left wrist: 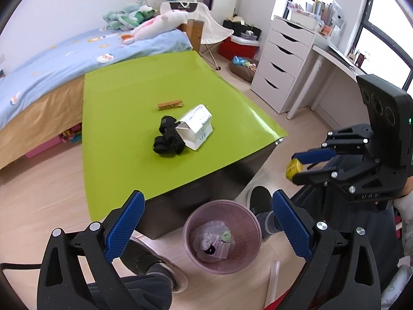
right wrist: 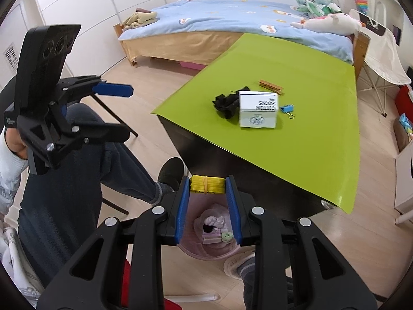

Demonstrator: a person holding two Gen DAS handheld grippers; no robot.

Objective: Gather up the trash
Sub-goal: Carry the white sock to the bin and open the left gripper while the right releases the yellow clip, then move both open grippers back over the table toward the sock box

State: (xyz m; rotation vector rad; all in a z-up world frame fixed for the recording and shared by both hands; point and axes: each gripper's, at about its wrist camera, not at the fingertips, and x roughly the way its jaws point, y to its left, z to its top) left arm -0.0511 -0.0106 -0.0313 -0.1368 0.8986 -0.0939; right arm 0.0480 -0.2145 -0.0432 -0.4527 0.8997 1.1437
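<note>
My right gripper (right wrist: 207, 184) is shut on a yellow bundle bound with a rubber band (right wrist: 206, 184) and holds it above the pink waste bin (right wrist: 192, 252); it also shows in the left wrist view (left wrist: 294, 168). The bin (left wrist: 192, 222) stands on the floor by the table's front and holds several scraps. My left gripper (left wrist: 206, 204) is open and empty above the bin. On the green table (left wrist: 124, 118) lie a white socks box (left wrist: 196, 127), black socks (left wrist: 167, 137) and a wooden clothespin (left wrist: 170, 104). A blue binder clip (right wrist: 287, 108) lies right of the box.
A bed with blue bedding (left wrist: 51, 62) runs behind the table. A white drawer unit (left wrist: 281, 59) and desk stand to the right. The person's legs and feet (right wrist: 170, 173) are beside the bin. A folding chair (left wrist: 211, 25) stands at the back.
</note>
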